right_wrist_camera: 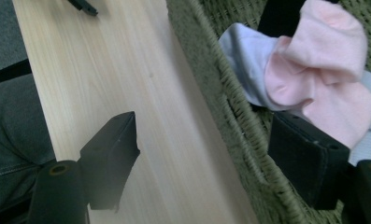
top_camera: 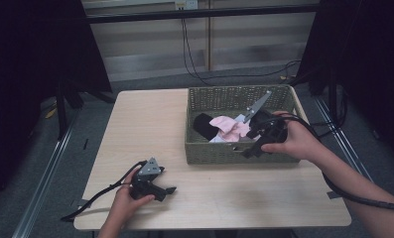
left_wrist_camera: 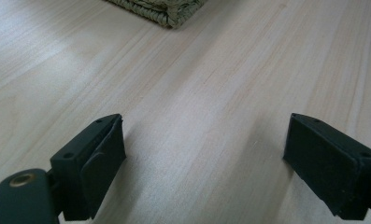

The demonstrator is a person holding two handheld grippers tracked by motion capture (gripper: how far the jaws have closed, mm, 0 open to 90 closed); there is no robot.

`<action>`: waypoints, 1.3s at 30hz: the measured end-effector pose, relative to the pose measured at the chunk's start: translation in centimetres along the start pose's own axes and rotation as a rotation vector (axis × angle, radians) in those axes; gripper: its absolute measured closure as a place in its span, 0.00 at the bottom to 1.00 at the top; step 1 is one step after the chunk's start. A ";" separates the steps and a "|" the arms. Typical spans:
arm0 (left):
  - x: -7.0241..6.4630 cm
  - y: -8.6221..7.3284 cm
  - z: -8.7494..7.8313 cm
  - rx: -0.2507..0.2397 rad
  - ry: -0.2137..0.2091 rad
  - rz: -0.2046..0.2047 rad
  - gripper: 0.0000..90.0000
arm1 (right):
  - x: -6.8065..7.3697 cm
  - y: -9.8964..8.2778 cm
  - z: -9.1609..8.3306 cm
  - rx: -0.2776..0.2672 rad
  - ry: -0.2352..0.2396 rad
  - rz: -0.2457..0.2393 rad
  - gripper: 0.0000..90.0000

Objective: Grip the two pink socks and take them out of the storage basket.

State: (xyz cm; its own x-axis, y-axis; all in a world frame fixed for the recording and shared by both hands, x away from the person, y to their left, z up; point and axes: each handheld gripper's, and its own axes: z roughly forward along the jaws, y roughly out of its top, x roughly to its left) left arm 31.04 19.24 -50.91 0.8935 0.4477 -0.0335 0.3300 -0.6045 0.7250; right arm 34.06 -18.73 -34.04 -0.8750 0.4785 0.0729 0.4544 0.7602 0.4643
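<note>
A green woven basket [top_camera: 234,152] stands at the table's back right. Inside lie a pink cloth [top_camera: 228,127], a white cloth [top_camera: 218,139] and a black item [top_camera: 203,125]. My right gripper [top_camera: 249,144] hovers at the basket's front right, open. In the right gripper view its jaws [right_wrist_camera: 204,140] straddle the basket wall [right_wrist_camera: 220,93], one outside over the table and one inside by the pink cloth [right_wrist_camera: 314,79], with the white cloth [right_wrist_camera: 241,51] beyond. My left gripper [top_camera: 165,181] rests on the table at the front left, open [left_wrist_camera: 204,140] over bare wood.
The light wooden table [top_camera: 150,119] has bare surface left of and in front of the basket. A basket corner [left_wrist_camera: 160,9] lies far ahead of the left jaws. Cables trail across the grey floor [top_camera: 194,69] behind. Dark curtains hang on both sides.
</note>
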 end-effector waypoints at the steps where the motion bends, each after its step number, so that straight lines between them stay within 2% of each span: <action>1: 0.0 0.0 0.0 0.000 0.000 0.000 0.13 | -0.2 0.2 -0.1 0.000 -0.003 0.006 0.27; 6: 0.0 0.0 0.0 -0.001 0.000 -0.001 0.13 | -1.2 0.8 -0.2 0.005 -0.015 0.016 0.27; 13: 0.0 0.0 0.0 -0.001 0.000 0.001 0.13 | -3.6 1.7 0.0 0.000 -0.049 0.068 0.28; 14: 0.0 0.0 0.0 -0.001 0.002 0.004 0.13 | -3.6 1.7 0.0 0.000 -0.049 0.068 0.28; 15: 0.0 0.0 0.0 0.002 -0.002 0.002 0.13 | -4.3 1.8 0.1 0.001 -0.060 0.080 0.28; 16: 0.0 0.0 0.0 0.002 -0.002 0.002 0.13 | -4.3 1.8 0.1 0.001 -0.060 0.080 0.28; 17: 0.0 0.0 0.0 0.002 -0.002 0.003 0.13 | -5.0 1.9 0.4 0.003 -0.072 0.093 0.28; 18: 0.0 0.0 0.0 0.002 -0.002 0.003 0.13 | -5.0 1.9 0.4 0.003 -0.072 0.093 0.28; 19: 0.0 0.0 0.0 0.002 -0.002 0.002 0.13 | -5.7 2.0 0.8 0.009 -0.083 0.103 0.28; 24: 0.0 0.0 0.0 0.003 -0.002 0.003 0.13 | -7.3 1.8 2.1 0.017 -0.105 0.142 0.28; 29: 0.0 0.0 0.0 0.002 -0.002 0.003 0.13 | -8.8 1.4 3.9 0.009 -0.106 0.192 0.30; 34: 0.0 0.0 0.0 0.003 -0.003 0.003 0.13 | -9.8 1.3 5.3 0.007 -0.111 0.227 0.30; 39: 0.0 0.0 0.0 0.003 -0.002 0.007 0.12 | -10.1 1.3 6.5 0.022 -0.112 0.234 0.31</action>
State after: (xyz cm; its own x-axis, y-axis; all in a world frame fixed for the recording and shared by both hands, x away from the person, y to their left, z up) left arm 31.06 19.24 -50.88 0.8962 0.4426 -0.0296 0.3250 -0.6098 0.7228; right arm 44.60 -19.71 -39.90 -0.7223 0.6872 0.0770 0.6469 0.6321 0.4266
